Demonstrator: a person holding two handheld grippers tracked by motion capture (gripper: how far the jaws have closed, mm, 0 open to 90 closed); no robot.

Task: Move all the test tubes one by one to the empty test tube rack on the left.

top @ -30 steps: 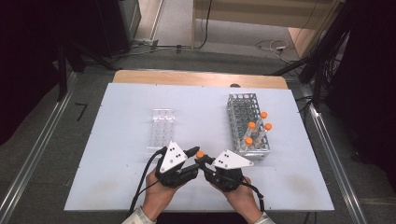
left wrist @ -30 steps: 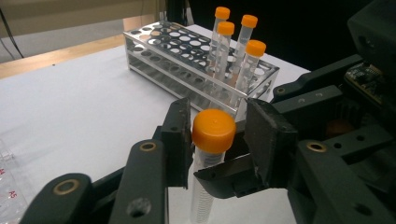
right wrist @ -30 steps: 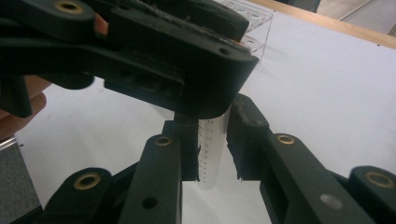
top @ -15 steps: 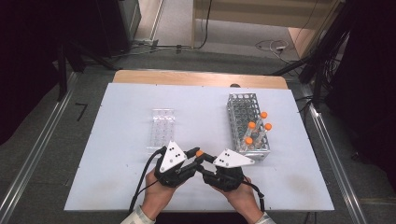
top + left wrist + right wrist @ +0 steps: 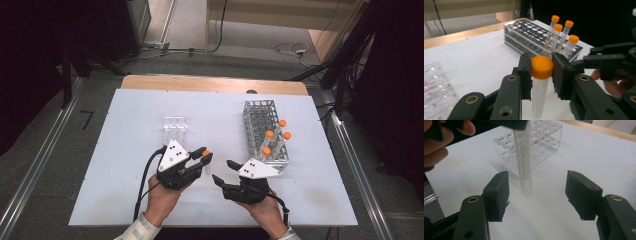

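Note:
My left gripper [image 5: 205, 156] is shut on the orange cap of a clear graduated tube [image 5: 539, 95], which hangs upright just above the white table. In the left gripper view, both pads of the left gripper [image 5: 542, 72] press the cap [image 5: 542, 67]. My right gripper [image 5: 223, 171] sits just to its right, pointing at it. Its jaws have just been opening and now stand wide. In the right gripper view, the tube [image 5: 524, 165] hangs just beyond the spread pads of the right gripper [image 5: 540, 195], touching neither.
A metal wire rack [image 5: 260, 117] at the right holds several orange-capped tubes [image 5: 275, 137]. A clear plastic rack [image 5: 175, 129] stands behind my left gripper. The white table top [image 5: 125, 150] ends in a wooden strip [image 5: 210, 83] at the far edge.
The right gripper's jaws have opened and let go of the tube. The left gripper, holding the tube by its cap, has drawn slightly away to the left and up.

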